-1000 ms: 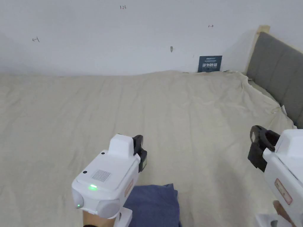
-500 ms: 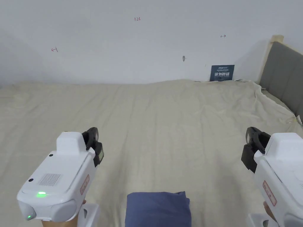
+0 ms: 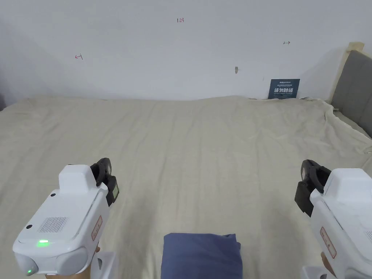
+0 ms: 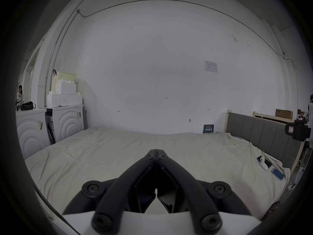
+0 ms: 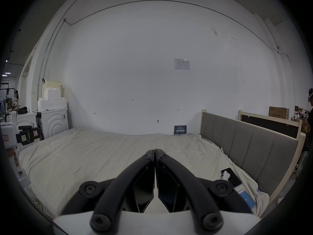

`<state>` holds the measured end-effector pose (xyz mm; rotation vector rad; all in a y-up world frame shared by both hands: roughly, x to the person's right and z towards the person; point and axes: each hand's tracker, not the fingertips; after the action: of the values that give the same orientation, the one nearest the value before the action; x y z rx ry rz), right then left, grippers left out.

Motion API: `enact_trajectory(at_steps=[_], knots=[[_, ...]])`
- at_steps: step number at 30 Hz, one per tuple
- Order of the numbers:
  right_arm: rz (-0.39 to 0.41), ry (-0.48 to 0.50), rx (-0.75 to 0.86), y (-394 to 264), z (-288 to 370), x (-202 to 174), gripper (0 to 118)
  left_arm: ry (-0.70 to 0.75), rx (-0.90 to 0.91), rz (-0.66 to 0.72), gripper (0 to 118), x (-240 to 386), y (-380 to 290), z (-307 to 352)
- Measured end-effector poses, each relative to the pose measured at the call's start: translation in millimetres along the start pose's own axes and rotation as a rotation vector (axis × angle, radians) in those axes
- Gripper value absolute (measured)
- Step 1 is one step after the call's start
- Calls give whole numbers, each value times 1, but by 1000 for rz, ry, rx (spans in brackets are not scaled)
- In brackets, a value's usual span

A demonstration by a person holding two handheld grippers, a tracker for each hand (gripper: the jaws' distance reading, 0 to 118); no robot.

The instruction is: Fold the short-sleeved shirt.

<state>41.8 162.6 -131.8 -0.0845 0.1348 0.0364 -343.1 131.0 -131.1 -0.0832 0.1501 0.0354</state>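
Note:
A dark blue shirt [image 3: 202,255] lies folded into a compact rectangle on the beige sheet [image 3: 203,145], at the near edge of the head view between the two grippers. My left gripper [image 3: 105,174] is held above the bed to the shirt's left, apart from it. In the left gripper view its jaws meet at the tips [image 4: 157,151] with nothing between them. My right gripper [image 3: 308,180] hovers to the shirt's right. Its jaws are also closed together [image 5: 154,151] and empty.
A grey padded headboard [image 3: 354,91] bounds the bed on the right, a white wall [image 3: 181,47] at the back. Two phones [image 5: 237,186] lie on the sheet by the headboard. White cabinets [image 4: 66,120] stand beyond the bed's left side. A person [image 4: 20,92] stands far left.
My left gripper has swung away from above the shirt to the left and now hangs clear of it. The head camera has panned left, so more of the folded shirt shows.

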Motion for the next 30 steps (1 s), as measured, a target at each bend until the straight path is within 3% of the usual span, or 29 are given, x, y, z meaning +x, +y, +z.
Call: enact_trajectory(at_steps=[11, 30], knots=[[-26, 60, -70, -33, -18, -25, 0, -17, -22, 15, 0, 0, -10, -6], [-10, 190, -349, -177, -74, -88, 0, 7, -135, 32, 0, -25, -52, -19]])
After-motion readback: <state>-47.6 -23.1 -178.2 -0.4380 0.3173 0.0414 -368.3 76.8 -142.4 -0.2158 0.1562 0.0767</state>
